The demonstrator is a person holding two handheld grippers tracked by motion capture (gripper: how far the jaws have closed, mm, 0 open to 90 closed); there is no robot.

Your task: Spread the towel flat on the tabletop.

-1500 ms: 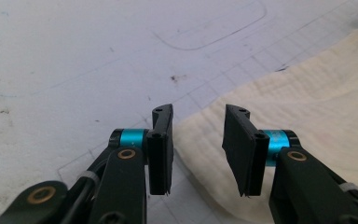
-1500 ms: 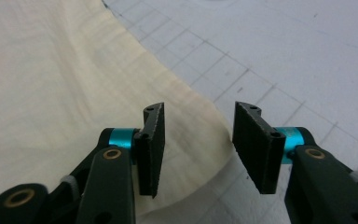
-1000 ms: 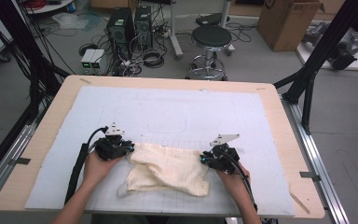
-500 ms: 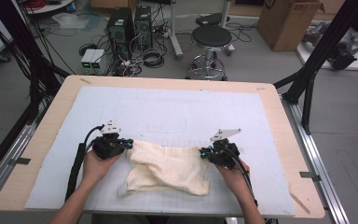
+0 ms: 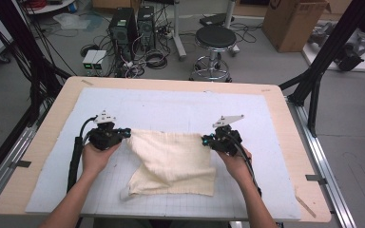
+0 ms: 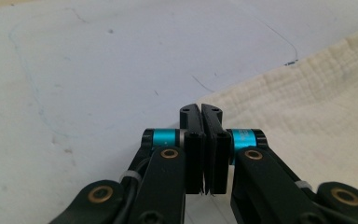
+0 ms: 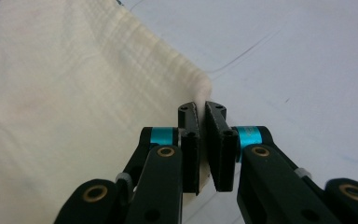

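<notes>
- Left gripper (image 5: pixel 127 134): clamping the cloth's (image 5: pixel 173 161) far left corner, jaws pressed together on the fabric.
- Cloth: cream, lying mid-tabletop (image 5: pixel 171 107) on the pale mat, far edge stretching between both grippers, near part lying rumpled.
- Right gripper (image 5: pixel 205 140): pinching the far right corner, jaws nearly meeting on the cloth.
- Handling note: lifting both corners evenly and keeping the far edge taut is likely helping the folds fall out.

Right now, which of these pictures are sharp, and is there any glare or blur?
High view: even light, no glare, slightly soft; the cloth casts little shadow. Left gripper view: jaws sharp, the mat behind softer. Right gripper view: cloth weave is crisp near the jaws, blurring toward the edges.
</notes>
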